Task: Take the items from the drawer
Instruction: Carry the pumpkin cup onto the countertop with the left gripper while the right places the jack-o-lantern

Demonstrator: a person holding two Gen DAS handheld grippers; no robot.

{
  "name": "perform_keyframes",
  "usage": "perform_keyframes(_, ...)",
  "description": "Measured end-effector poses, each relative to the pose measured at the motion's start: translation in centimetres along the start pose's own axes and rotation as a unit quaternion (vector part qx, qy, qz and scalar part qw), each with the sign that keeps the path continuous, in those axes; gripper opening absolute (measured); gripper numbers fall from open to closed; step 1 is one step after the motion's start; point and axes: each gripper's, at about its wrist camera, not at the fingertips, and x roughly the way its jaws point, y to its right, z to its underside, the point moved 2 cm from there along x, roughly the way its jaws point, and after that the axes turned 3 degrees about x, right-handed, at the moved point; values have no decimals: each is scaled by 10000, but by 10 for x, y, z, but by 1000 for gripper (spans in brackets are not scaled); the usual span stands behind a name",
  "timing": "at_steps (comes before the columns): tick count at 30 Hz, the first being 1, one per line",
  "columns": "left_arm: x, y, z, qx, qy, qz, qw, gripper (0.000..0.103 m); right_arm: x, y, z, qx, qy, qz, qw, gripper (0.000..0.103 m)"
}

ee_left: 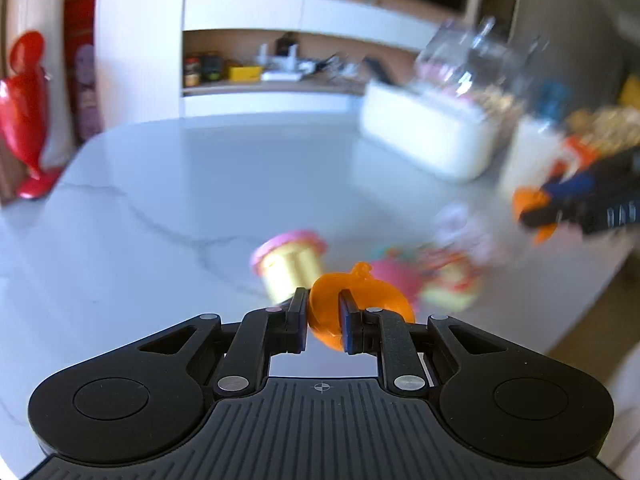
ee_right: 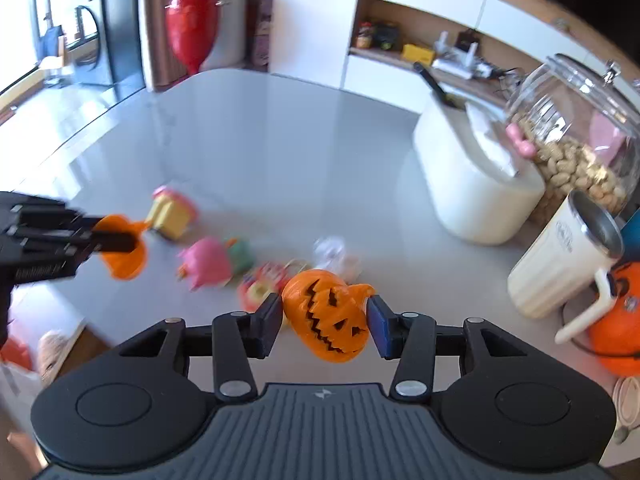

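Kitchen, white marble table (ee_right: 256, 128), shelves behind. Left gripper (ee_left: 324, 320) pinching thin orange piece (ee_left: 326, 312); right gripper (ee_right: 325, 324) clamped on orange pumpkin (ee_right: 326, 314). Both held above table, no drawer in view. Best to set each down in clear space beside blurred toys, level, then release. Count: two grippers, one pumpkin, one yellow tub (ee_right: 170, 212), roughly four toys.

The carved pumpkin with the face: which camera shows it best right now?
The right wrist view. The carved pumpkin sits sharp and centred between the right hand-held gripper's pads, face toward the lens. In the left wrist view it is only a blurred orange patch at the right edge, its face hidden.
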Motion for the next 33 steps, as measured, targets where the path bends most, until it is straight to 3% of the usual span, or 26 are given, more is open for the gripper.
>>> perform_keyframes(4,27,2,12,-8,-475,-197,9987,25,50,13,-4,319,-379,295,9983,46)
perform_keyframes(8,12,1,14,153,-356,-380,9985,27,77,22,5,778,-654,254,9945,51)
perform_keyframes(10,8,0,12,-36,-243,-289,9993,27,75,26,8,801,-602,278,9946,53)
perform_keyframes(15,6,-12,-1,-854,77,430,9954,27,56,30,8,766,-279,309,9962,57)
perform_keyframes(19,8,-3,3,-427,-15,199,9989,27,31,30,19,762,-79,187,9969,57)
perform_keyframes(22,-7,2,8,-104,152,68,9998,27,16,28,32,695,-22,76,9975,57)
perform_keyframes(28,-50,-23,18,-474,620,144,9968,27,-4,22,67,741,11,-154,9971,57)
perform_keyframes(31,-61,-31,29,-505,540,495,9960,27,-9,15,86,657,-72,-448,9968,60)
perform_keyframes(33,-64,-28,37,-410,277,988,9939,27,-5,8,101,573,-233,-559,9965,60)
